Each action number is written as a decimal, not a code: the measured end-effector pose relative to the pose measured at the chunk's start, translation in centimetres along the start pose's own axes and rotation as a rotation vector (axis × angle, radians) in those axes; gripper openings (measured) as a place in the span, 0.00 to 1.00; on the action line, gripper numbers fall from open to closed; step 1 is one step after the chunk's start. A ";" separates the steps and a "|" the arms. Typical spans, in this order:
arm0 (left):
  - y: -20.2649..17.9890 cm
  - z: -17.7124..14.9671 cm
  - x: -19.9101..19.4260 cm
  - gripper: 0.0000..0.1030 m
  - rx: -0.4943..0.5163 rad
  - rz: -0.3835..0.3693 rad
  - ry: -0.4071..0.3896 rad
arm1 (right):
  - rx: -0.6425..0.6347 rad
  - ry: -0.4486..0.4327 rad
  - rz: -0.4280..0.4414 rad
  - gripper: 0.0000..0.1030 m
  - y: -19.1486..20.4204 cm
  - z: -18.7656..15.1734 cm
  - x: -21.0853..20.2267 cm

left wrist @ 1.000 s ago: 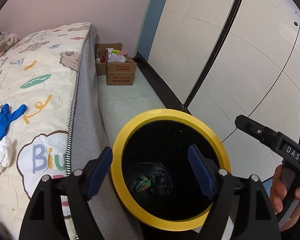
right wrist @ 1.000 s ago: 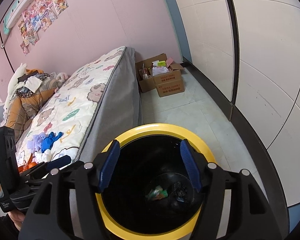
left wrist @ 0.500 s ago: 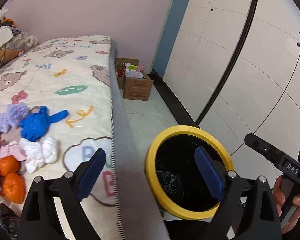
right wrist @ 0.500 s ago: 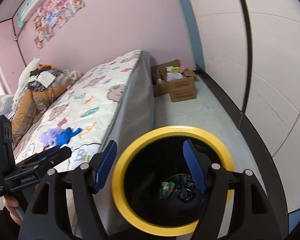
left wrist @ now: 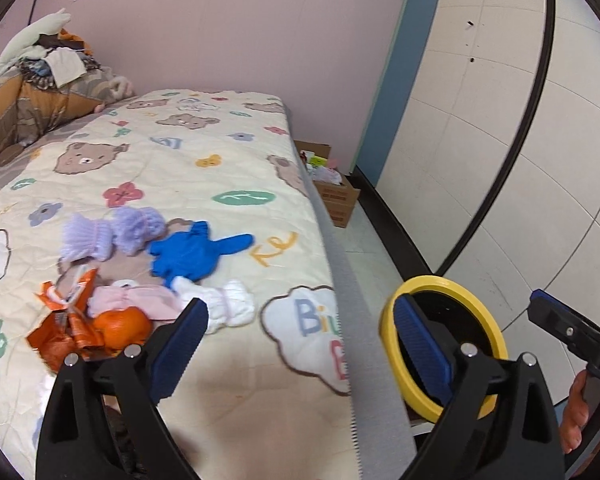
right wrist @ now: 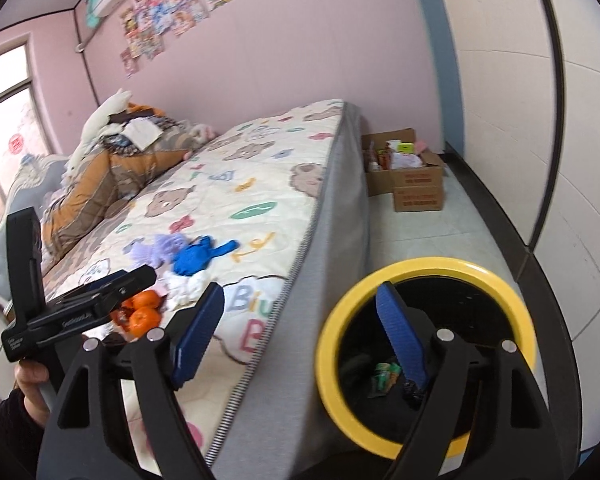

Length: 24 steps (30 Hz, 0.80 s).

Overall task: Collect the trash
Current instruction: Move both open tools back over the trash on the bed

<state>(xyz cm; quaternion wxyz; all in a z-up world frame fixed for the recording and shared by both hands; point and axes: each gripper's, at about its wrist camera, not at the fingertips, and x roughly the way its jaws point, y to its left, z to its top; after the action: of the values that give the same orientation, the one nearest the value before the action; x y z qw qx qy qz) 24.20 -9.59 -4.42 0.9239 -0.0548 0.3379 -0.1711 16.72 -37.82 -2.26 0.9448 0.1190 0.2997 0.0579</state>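
Left gripper point(left wrist: 300, 344) over the near end of the bed point(left wrist: 204, 168), jaws opening, nothing between the blue pads. Right gripper point(right wrist: 300, 332) straddling bed edge and bin point(right wrist: 426, 356), jaws opening too, likewise empty. Bin upright on the floor just beside the mattress side, mouth facing up, yellow ring round the black inside. Trash pile on the quilt near the bed's near end: blue glove point(left wrist: 196, 250) lying flat, long axis across the bed, one finger pointing toward the bin-side edge; lilac knit piece point(left wrist: 112, 232) touching it on the far side; white crumpled cloth point(left wrist: 220, 304) just below the glove; pink cloth point(left wrist: 140, 300) beside that; orange wrapper point(left wrist: 64, 328) and an orange fruit point(left wrist: 120, 326) at the left of the heap. Seen only from the left wrist: the wrapper's torn shape, the pink cloth, the right gripper's tip with part of a hand at the lower right. Seen only from the right wrist: the bin's bottom, with green scraps point(right wrist: 386, 374) and a dark bit lying there; two oranges point(right wrist: 144, 308) rather than one; the left gripper's side with a hand under it; a window and wall stickers. Cardboard box point(right wrist: 412, 180) of odds on the floor beyond the bed's foot, in both views; heaped bedding point(right wrist: 112, 168) at the bed's far end.
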 end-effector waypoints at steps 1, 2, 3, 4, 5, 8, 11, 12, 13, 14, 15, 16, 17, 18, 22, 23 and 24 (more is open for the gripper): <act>0.6 -0.1 -0.4 0.88 -0.005 0.008 -0.002 | -0.009 0.002 0.008 0.74 0.7 -0.1 0.1; 1.3 -0.1 -0.7 0.88 -0.010 0.016 -0.006 | -0.015 0.005 0.013 0.74 1.3 0.0 0.3; 2.0 -0.2 -1.1 0.88 -0.012 0.026 -0.011 | -0.021 0.009 0.021 0.74 1.9 0.0 0.6; 2.7 -0.2 -1.4 0.88 -0.014 0.037 -0.016 | -0.026 0.015 0.028 0.74 2.5 0.0 0.8; 3.4 -0.3 -1.7 0.88 -0.019 0.050 -0.020 | -0.032 0.019 0.034 0.74 2.9 -0.1 1.1; 5.7 -0.6 -3.0 0.88 -0.045 0.077 -0.032 | -0.053 0.039 0.048 0.74 4.4 0.0 2.2; 7.9 -1.0 -4.0 0.88 -0.062 0.111 -0.041 | -0.072 0.066 0.066 0.75 6.1 -0.1 3.7; 8.7 -1.1 -4.3 0.88 -0.070 0.118 -0.043 | -0.080 0.074 0.067 0.75 6.6 -0.1 4.2; 9.4 -1.2 -4.5 0.88 -0.078 0.123 -0.044 | -0.086 0.080 0.070 0.75 7.0 -0.2 4.7; 10.2 -1.4 -4.8 0.88 -0.086 0.127 -0.044 | -0.091 0.088 0.074 0.75 7.5 -0.3 5.1; 10.9 -1.5 -5.0 0.88 -0.091 0.133 -0.044 | -0.098 0.098 0.082 0.75 8.2 -0.3 5.8; 11.6 -1.7 -5.2 0.88 -0.094 0.139 -0.044 | -0.106 0.104 0.086 0.75 8.5 -0.3 6.3; 12.4 -1.9 -5.5 0.88 -0.099 0.147 -0.045 | -0.117 0.109 0.088 0.75 9.2 -0.4 6.9; 13.1 -2.1 -5.7 0.88 -0.104 0.155 -0.045 | -0.128 0.115 0.089 0.75 9.7 -0.4 7.5; 15.9 -3.1 -6.4 0.88 -0.141 0.167 -0.040 | -0.168 0.143 0.097 0.75 11.5 -0.8 10.1; 16.4 -3.3 -6.5 0.88 -0.148 0.167 -0.040 | -0.173 0.148 0.098 0.75 12.0 -0.9 10.7; 17.0 -3.6 -6.6 0.88 -0.157 0.169 -0.040 | -0.182 0.151 0.098 0.75 12.5 -1.0 11.4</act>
<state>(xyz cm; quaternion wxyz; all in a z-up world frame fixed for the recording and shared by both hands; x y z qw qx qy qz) 21.94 8.71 -6.90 0.9345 -0.1015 0.3352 -0.0643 24.92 -23.54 -6.11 0.9225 0.0427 0.3574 0.1395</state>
